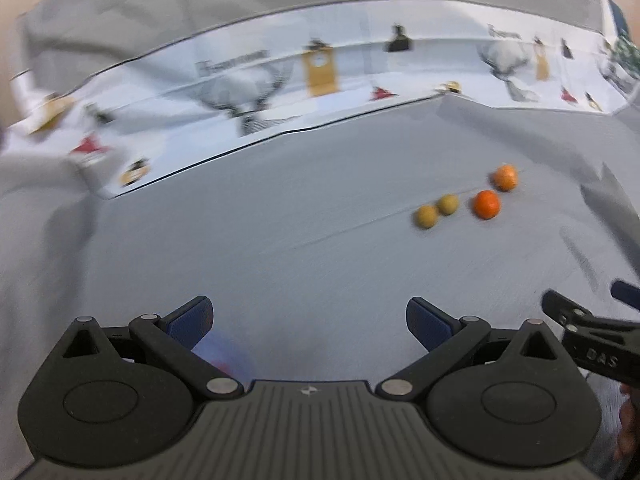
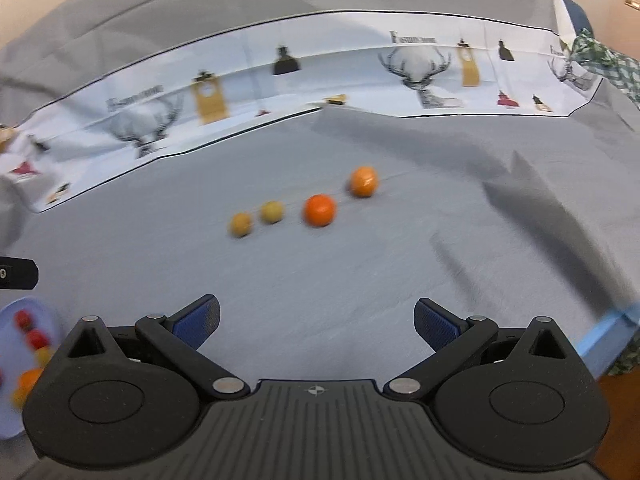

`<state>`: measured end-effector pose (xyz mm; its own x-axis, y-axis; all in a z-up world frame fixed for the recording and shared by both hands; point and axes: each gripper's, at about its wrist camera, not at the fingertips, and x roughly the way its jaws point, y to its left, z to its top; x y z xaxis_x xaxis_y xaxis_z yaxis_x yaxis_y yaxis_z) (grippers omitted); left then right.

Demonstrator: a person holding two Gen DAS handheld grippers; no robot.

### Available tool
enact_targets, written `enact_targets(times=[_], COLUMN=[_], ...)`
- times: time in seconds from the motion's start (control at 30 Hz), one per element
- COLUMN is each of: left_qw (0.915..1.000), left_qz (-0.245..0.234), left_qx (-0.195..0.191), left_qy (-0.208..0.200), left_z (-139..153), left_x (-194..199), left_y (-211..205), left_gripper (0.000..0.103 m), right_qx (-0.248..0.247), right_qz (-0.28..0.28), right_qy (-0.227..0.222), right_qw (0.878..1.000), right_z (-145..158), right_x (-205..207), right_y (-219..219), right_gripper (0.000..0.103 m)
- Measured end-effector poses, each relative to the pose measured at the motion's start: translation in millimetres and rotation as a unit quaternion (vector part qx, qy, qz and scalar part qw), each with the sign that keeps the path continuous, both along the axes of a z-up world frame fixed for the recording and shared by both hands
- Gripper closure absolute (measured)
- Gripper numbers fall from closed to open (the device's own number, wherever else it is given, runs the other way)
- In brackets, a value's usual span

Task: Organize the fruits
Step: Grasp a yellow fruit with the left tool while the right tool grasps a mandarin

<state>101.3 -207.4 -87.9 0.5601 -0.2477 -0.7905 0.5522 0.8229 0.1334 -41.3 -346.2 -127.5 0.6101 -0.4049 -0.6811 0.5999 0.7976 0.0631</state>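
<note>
Several fruits lie in a row on the grey cloth: two small yellow fruits (image 2: 240, 224) (image 2: 272, 212) and two oranges (image 2: 319, 210) (image 2: 363, 181). They also show in the left wrist view, yellow ones (image 1: 427, 216) (image 1: 447, 204) and oranges (image 1: 486, 205) (image 1: 505, 177). My right gripper (image 2: 316, 320) is open and empty, well short of the row. My left gripper (image 1: 308, 318) is open and empty, to the left of the fruits. A light blue plate (image 2: 12, 408) with several red, yellow and orange fruits sits at the lower left of the right wrist view.
A white printed band (image 2: 280, 80) with deer heads and bottles runs across the cloth behind the fruits. The right gripper's body (image 1: 592, 340) shows at the left wrist view's right edge. A green checked cloth (image 2: 608, 64) lies at the far right.
</note>
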Motion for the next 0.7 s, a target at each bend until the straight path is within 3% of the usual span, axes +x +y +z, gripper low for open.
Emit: enact_targets(times=[0.27, 0.5, 0.53, 0.57, 0.6, 0.63, 0.67, 0.7], left_qw=[0.9936, 0.9891, 0.9883, 0.9868, 0.9848, 0.9859, 0.9859, 0.9855], left_qz=[-0.099, -0.116, -0.121, -0.129, -0.136, -0.135, -0.138, -0.138], left_qx=[0.009, -0.001, -0.004, -0.006, -0.004, -0.002, -0.006, -0.005], left_qy=[0.053, 0.09, 0.092, 0.098, 0.108, 0.099, 0.093, 0.099], left_z=[-80, -120, -121, -123, -126, -125, -124, -123], left_x=[71, 115, 116, 118, 119, 118, 117, 116], left_y=[-106, -150, -152, -155, -158, -160, -160, -160], left_gripper=[0.0, 0.002, 0.007, 0.028, 0.046, 0.055, 0.075, 0.076], right_qx=[-0.025, -0.026, -0.028, -0.033, -0.035, -0.038, -0.039, -0.039], right_qz=[0.055, 0.118, 0.126, 0.134, 0.148, 0.161, 0.168, 0.164], right_qy=[0.034, 0.032, 0.03, 0.023, 0.011, 0.0, -0.003, 0.002], right_qw=[0.998, 0.992, 0.991, 0.99, 0.988, 0.986, 0.985, 0.986], right_z=[-60, -89, -91, -92, -91, -89, -86, -83], right_x=[73, 114, 118, 121, 123, 124, 124, 125], right_y=[-77, -102, -102, -102, -101, -100, -98, -96], right_gripper=[0.001, 0.002, 0.002, 0.003, 0.015, 0.041, 0.062, 0.066])
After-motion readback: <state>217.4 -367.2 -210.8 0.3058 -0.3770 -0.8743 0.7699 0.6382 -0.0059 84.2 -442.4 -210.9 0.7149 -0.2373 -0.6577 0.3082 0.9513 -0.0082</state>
